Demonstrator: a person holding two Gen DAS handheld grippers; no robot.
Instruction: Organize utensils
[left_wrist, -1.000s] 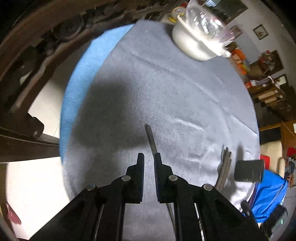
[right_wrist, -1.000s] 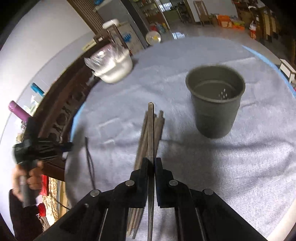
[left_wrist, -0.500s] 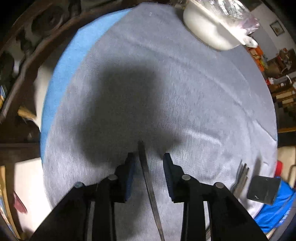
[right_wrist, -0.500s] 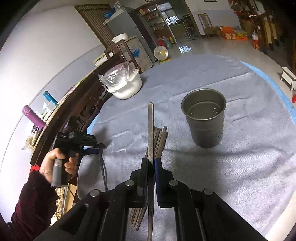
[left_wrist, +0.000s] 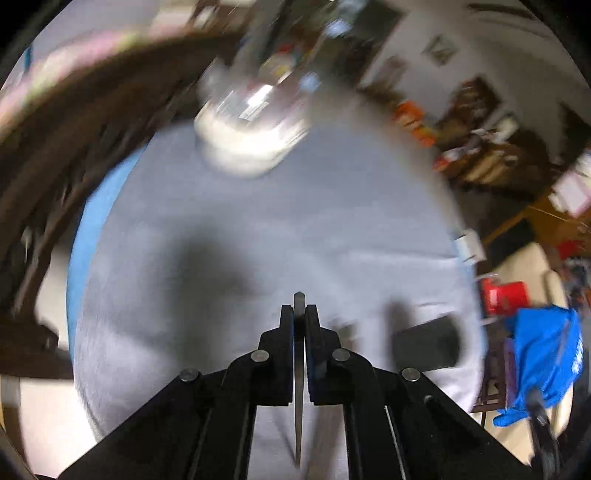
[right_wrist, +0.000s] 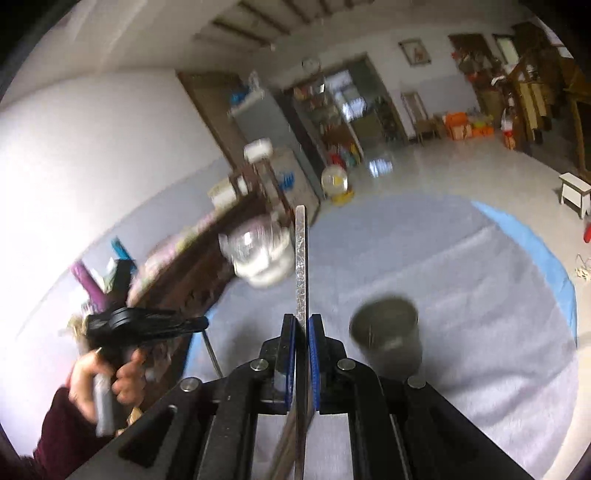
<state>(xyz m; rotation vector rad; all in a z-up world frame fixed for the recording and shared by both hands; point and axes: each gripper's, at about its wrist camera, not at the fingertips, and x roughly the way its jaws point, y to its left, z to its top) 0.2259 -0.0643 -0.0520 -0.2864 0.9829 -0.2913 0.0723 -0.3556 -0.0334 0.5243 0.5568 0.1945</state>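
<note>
Utensil in my left gripper (left_wrist: 299, 318): a thin metal utensil (left_wrist: 298, 384), clamped edge-on, tip just past the pads, lifted off the grey cloth (left_wrist: 295, 229).
Utensil in my right gripper (right_wrist: 302, 322): a flat metal strip (right_wrist: 301, 266), pinched tight, standing far out beyond the jaws and raised above the table.
Holder: the dark metal cup (right_wrist: 388, 332) stands upright on the cloth, right of the strip in the right wrist view; in the left wrist view it is a dark blur at lower right.
Other things: a white bowl with a plastic cover (left_wrist: 251, 129) at the cloth's far edge; my left hand (right_wrist: 107, 373) on its handle.
Risk: I judge the long strip could pivot in the pads or clip the cup's rim and tip it if I come in at a slant; both hands converging could cross utensils.
Change: a second ago the left utensil lay on the cloth between loose jaws; now it is gripped and up. The right strip rides higher, with the bundle gone from view beneath it.
</note>
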